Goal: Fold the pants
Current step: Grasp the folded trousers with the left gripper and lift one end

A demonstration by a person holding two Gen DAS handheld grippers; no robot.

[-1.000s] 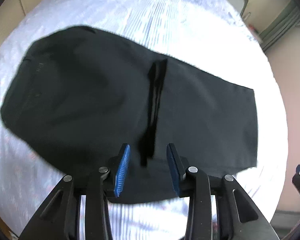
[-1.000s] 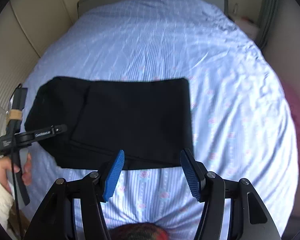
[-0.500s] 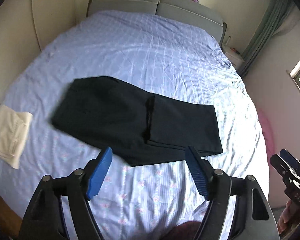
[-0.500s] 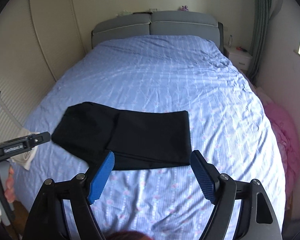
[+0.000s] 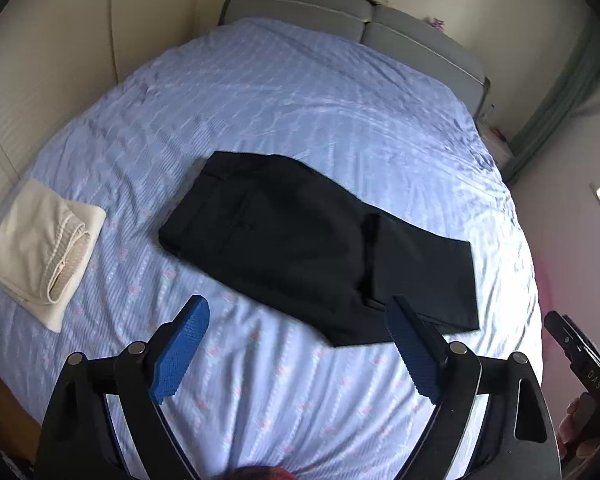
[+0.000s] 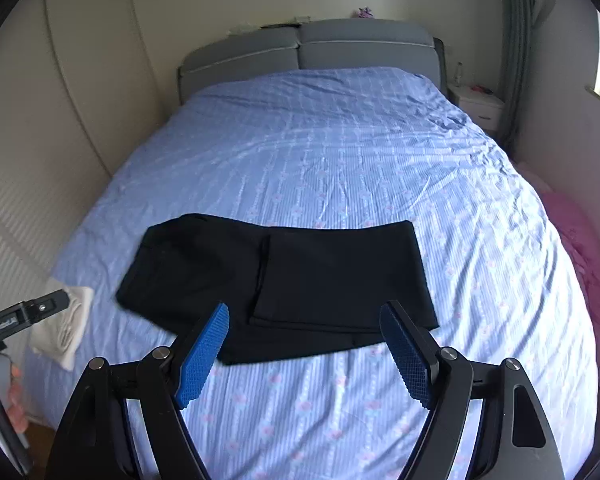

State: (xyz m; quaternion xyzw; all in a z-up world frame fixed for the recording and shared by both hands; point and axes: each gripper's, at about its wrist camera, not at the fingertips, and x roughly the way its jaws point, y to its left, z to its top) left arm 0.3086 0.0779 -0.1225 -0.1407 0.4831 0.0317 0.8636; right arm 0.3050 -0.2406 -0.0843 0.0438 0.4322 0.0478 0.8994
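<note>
The black pants [image 5: 300, 240] lie folded flat on the blue bed sheet [image 5: 300, 100], with the leg ends doubled over the upper part; they also show in the right wrist view [image 6: 300, 280]. My left gripper [image 5: 300, 348] is open and empty, held above the bed's near edge, short of the pants. My right gripper [image 6: 304, 356] is open and empty too, raised above the near edge of the pants. Neither touches the cloth.
A folded cream garment [image 5: 40, 248] lies at the bed's left edge, also seen in the right wrist view [image 6: 68, 324]. A grey headboard [image 6: 308, 44] stands at the far end. A white nightstand [image 6: 476, 104] and pink fabric [image 6: 580, 248] are on the right.
Both grippers have pulled back and up from the pants. The left gripper, close over the fold a second ago, has opened wide. The pants lie still.
</note>
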